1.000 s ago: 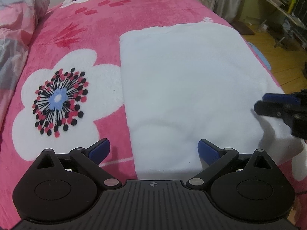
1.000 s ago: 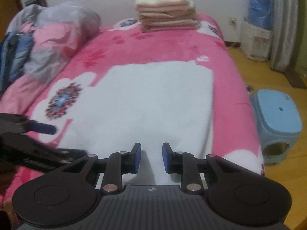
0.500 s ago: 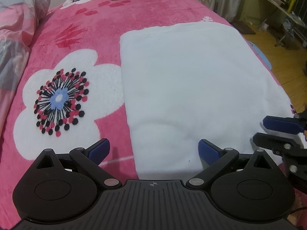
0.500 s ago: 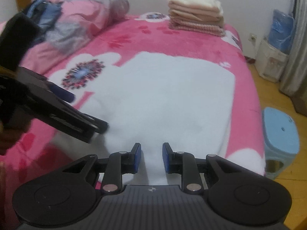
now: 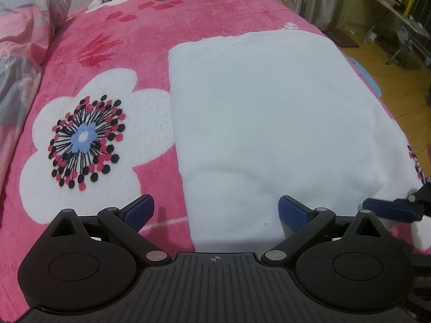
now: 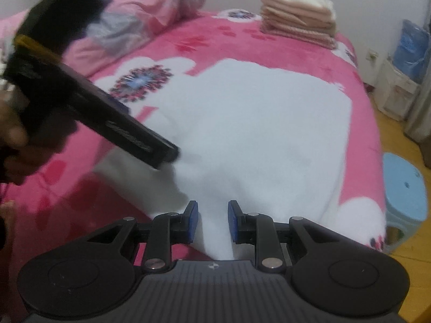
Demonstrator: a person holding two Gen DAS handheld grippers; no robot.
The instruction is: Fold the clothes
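A white cloth (image 5: pixel 269 123) lies flat on the pink flowered bed (image 5: pixel 113 48). My left gripper (image 5: pixel 215 204) is open wide above the cloth's near left part, one finger over the bed and the other over the cloth. In the right wrist view the left gripper (image 6: pixel 145 132) slants down with a fingertip at the cloth. My right gripper (image 6: pixel 212 212) is at the cloth's near right corner. Its jaws stand a narrow gap apart, with white cloth (image 6: pixel 242 123) showing in the gap. One of its blue fingers (image 5: pixel 390 211) lies along that corner.
A stack of folded clothes (image 6: pixel 296 24) sits at the far end of the bed. Bundled bedding (image 6: pixel 150 13) lies along the left side. A blue stool (image 6: pixel 404 188) stands on the wooden floor to the right, with a desk (image 5: pixel 390 2) further off.
My right gripper has come from over the cloth's right side to its near right corner and has rolled. The left gripper has kept still.
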